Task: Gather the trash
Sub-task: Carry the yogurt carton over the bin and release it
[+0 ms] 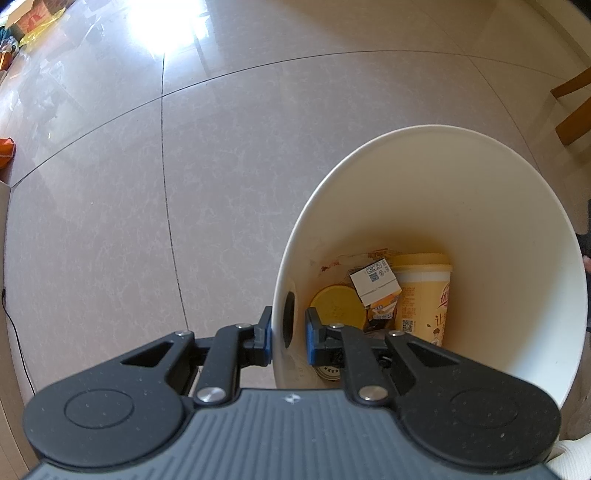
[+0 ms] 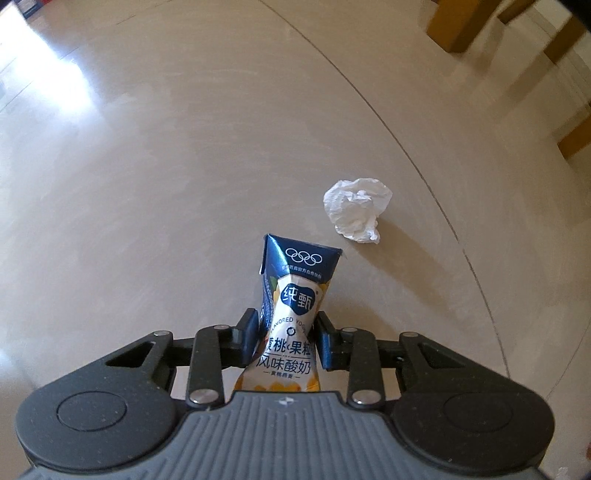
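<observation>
My left gripper point(image 1: 288, 338) is shut on the near wall of a white waste bin point(image 1: 498, 206), one finger outside and one inside, beside an oval handle hole. Inside the bin lie a yellow drink cup point(image 1: 424, 291), a yellow lid point(image 1: 338, 306), a small carton point(image 1: 375, 282) and wrappers. My right gripper point(image 2: 286, 332) is shut on a blue and white yoghurt carton point(image 2: 295, 295), squeezed at its waist, held above the floor. A crumpled white tissue point(image 2: 356, 210) lies on the floor just beyond and to the right of the carton.
Beige floor tiles point(image 1: 221, 166) with dark joints stretch ahead. Wooden chair legs point(image 2: 458, 26) stand at the upper right in the right wrist view and also at the right edge point(image 1: 572, 110) in the left wrist view. Bags and clutter point(image 1: 33, 22) sit far left.
</observation>
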`<state>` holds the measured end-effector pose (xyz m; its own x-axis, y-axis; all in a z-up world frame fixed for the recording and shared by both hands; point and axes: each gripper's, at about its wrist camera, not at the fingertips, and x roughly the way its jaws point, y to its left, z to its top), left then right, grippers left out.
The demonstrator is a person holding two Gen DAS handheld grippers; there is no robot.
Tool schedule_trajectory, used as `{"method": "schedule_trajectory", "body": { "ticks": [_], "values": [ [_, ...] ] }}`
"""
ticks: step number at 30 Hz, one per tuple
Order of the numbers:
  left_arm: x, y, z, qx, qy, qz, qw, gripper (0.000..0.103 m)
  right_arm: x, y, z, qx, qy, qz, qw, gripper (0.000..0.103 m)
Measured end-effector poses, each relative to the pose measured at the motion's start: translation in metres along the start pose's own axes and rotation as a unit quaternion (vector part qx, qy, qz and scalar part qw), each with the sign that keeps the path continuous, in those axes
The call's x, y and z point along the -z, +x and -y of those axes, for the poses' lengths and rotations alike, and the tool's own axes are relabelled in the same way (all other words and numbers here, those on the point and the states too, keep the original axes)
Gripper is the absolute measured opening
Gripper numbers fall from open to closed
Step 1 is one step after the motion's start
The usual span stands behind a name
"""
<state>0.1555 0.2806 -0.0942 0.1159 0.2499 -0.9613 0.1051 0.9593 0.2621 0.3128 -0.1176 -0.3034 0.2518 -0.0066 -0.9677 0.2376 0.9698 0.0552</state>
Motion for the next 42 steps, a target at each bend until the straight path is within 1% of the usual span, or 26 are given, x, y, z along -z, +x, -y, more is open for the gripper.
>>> {"method": "schedule_trajectory", "body": {
  "ticks": [3, 6, 10, 13, 20, 23, 26, 31, 36, 40, 42],
  "values": [
    [0.0, 0.0, 0.0, 0.002, -0.001, 0.0, 1.0, 0.013, 0.003, -0.018, 0.001, -0.019, -0.018, 0.0, 1.0, 0.037],
    [0.0, 0.0, 0.0, 0.002, -0.001, 0.0, 1.0, 0.013, 0.005, -0.045, 0.001, -0.037, -0.042, 0.0, 0.998, 0.037],
    [0.001, 0.0, 0.001, 0.0, 0.0, 0.0, 1.0, 0.013, 0.012, -0.095, 0.0, -0.061, -0.086, 0.004, 0.994, 0.037],
    [0.001, 0.0, 0.0, 0.003, -0.003, 0.001, 1.0, 0.013, 0.017, -0.134, -0.009, -0.079, -0.12, 0.007, 0.99, 0.037],
    [0.002, 0.0, 0.001, 0.001, -0.001, 0.004, 1.0, 0.013, 0.027, -0.231, -0.047, -0.117, -0.209, 0.035, 0.97, 0.037],
    [0.003, 0.0, 0.001, 0.003, -0.001, 0.004, 1.0, 0.013, 0.031, -0.267, -0.072, -0.136, -0.246, 0.045, 0.959, 0.037],
    [0.002, 0.0, -0.001, 0.006, -0.003, 0.003, 1.0, 0.013, 0.036, -0.298, -0.099, -0.158, -0.285, 0.056, 0.944, 0.037],
    [0.001, -0.001, 0.002, -0.001, 0.003, 0.003, 1.0, 0.013, 0.045, -0.327, -0.143, -0.187, -0.335, 0.066, 0.921, 0.037],
    [0.001, -0.001, 0.002, 0.001, 0.0, 0.003, 1.0, 0.013, 0.059, -0.335, -0.18, -0.209, -0.369, 0.057, 0.904, 0.037],
    [0.001, -0.001, 0.0, 0.004, -0.002, 0.003, 1.0, 0.013, 0.072, -0.339, -0.207, -0.22, -0.391, 0.04, 0.893, 0.038],
    [0.002, 0.0, -0.001, 0.007, -0.002, 0.003, 1.0, 0.013, 0.075, -0.339, -0.214, -0.224, -0.398, 0.039, 0.889, 0.048]
  ]
}}
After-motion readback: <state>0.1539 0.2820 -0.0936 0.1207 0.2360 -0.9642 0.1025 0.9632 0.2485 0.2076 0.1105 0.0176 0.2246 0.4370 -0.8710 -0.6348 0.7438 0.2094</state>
